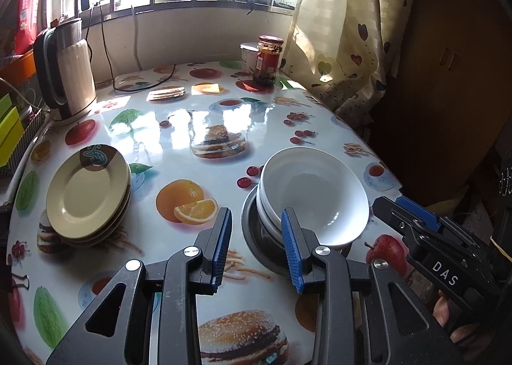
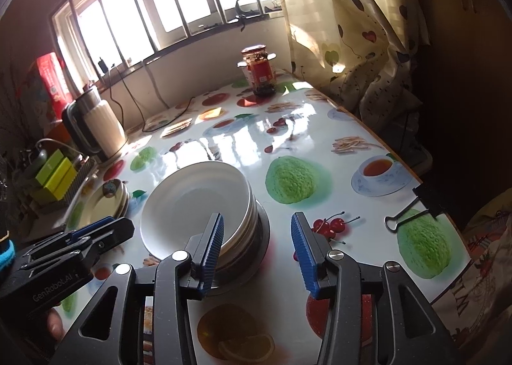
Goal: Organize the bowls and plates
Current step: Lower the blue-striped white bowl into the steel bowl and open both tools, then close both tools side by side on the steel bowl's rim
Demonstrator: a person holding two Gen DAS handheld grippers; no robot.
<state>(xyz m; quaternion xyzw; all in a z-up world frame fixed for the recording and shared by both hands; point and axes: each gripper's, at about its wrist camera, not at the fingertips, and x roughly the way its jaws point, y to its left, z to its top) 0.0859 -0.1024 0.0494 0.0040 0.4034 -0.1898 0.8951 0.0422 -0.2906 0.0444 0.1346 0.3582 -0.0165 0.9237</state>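
Several white bowls (image 1: 320, 189) (image 2: 188, 205) sit nested, the top one tilted, in a dark metal bowl (image 1: 254, 237) (image 2: 259, 237) near the table's front. At the left lies a stack of cream plates with a brown patch (image 1: 86, 192) (image 2: 108, 201). My left gripper (image 1: 256, 217) is open at the bowl stack's left edge, its right finger in front of the white rims, gripping nothing. My right gripper (image 2: 257, 219) is open at the stack's right edge, its left finger over the top bowl's rim. Each gripper shows in the other's view: right (image 1: 416, 211), left (image 2: 105, 227).
The table (image 1: 179, 128) has a glossy fruit-print cover. A kettle (image 1: 67, 70) stands back left and a red-labelled jar (image 1: 268, 57) with a white cup (image 1: 248, 54) at the back. A binder clip (image 2: 412, 205) grips the right edge. A curtain (image 2: 352, 28) hangs right.
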